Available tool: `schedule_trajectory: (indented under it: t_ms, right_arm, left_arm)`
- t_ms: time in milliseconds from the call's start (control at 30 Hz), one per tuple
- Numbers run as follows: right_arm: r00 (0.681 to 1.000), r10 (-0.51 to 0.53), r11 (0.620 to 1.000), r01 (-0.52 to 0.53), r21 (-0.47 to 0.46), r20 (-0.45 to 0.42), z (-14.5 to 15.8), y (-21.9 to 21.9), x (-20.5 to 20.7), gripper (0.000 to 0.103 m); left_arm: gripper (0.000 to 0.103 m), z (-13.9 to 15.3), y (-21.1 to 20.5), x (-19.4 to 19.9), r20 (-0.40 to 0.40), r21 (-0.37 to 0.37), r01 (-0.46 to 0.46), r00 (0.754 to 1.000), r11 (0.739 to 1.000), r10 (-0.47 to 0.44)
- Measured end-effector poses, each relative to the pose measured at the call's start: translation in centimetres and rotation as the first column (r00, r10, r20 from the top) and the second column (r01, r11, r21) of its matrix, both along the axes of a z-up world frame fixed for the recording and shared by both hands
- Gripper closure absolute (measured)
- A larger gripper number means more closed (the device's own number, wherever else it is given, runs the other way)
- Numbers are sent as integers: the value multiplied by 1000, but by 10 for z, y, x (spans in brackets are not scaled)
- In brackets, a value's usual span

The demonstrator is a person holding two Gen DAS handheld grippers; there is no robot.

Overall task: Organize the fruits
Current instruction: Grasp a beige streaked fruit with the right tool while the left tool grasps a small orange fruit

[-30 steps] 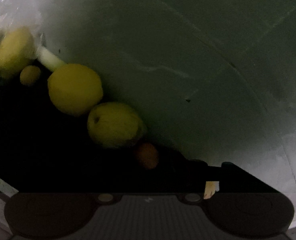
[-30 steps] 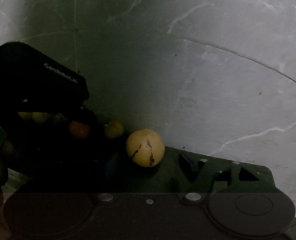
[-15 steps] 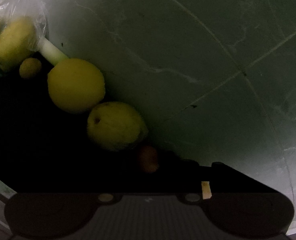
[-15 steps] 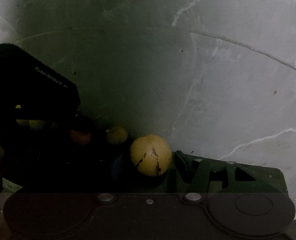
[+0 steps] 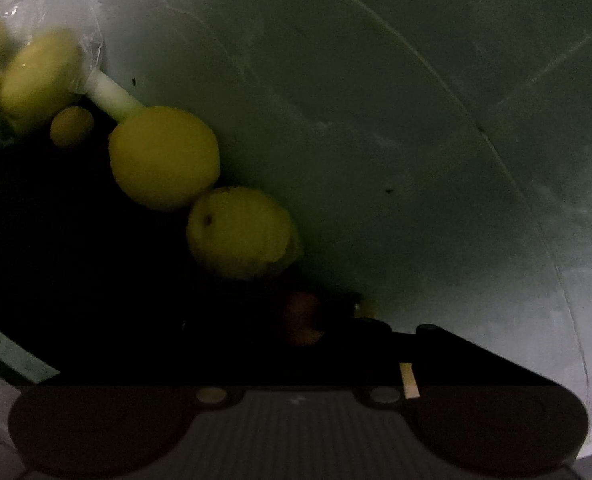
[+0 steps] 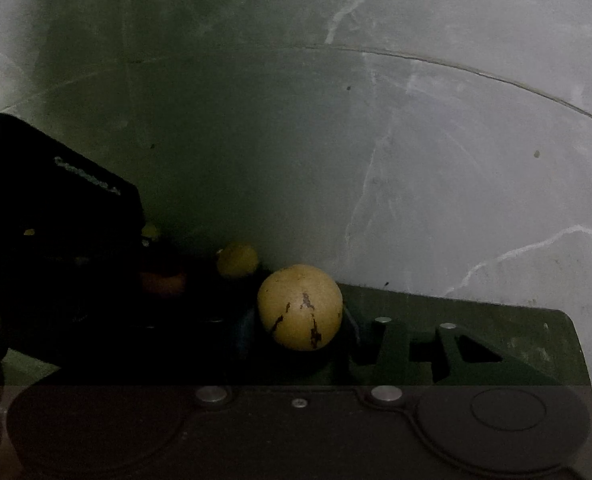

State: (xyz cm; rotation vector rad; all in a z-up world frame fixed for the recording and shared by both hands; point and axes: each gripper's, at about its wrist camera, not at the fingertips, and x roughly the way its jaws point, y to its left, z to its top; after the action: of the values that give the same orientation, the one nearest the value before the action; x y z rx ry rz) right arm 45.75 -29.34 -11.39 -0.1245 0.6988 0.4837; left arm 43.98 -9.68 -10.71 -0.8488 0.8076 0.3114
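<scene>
Dim light. Tan round fruit with dark blemishes (image 6: pixel 300 306) sits between the right gripper (image 6: pixel 304 332) fingers, seemingly clamped. Looks firm, smooth, prone to rolling; best held across its widest middle. Left gripper (image 5: pixel 308 320): orange fruit (image 5: pixel 302 318) near its tips, jaw state unclear.

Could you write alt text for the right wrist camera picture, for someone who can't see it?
A round tan fruit with dark streaks sits close in front of the right gripper, low in a dim view. Behind it lies a smaller yellow fruit, the other black gripper fills the left, and pale marbled floor fills the rest.
</scene>
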Motion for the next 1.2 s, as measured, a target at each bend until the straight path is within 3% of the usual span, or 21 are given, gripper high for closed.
schedule_trajectory:
  t_ms: [467, 1200]
  right_arm:
    - [998, -47, 997, 45, 66, 30, 16, -10, -41, 58]
    - [986, -137, 985, 127, 114, 89, 56, 14, -128, 58]
  left_arm:
    - [72, 14, -1, -28, 14, 61, 108, 994, 992, -109]
    - [72, 71, 18, -95, 81, 103, 190, 977, 976, -199]
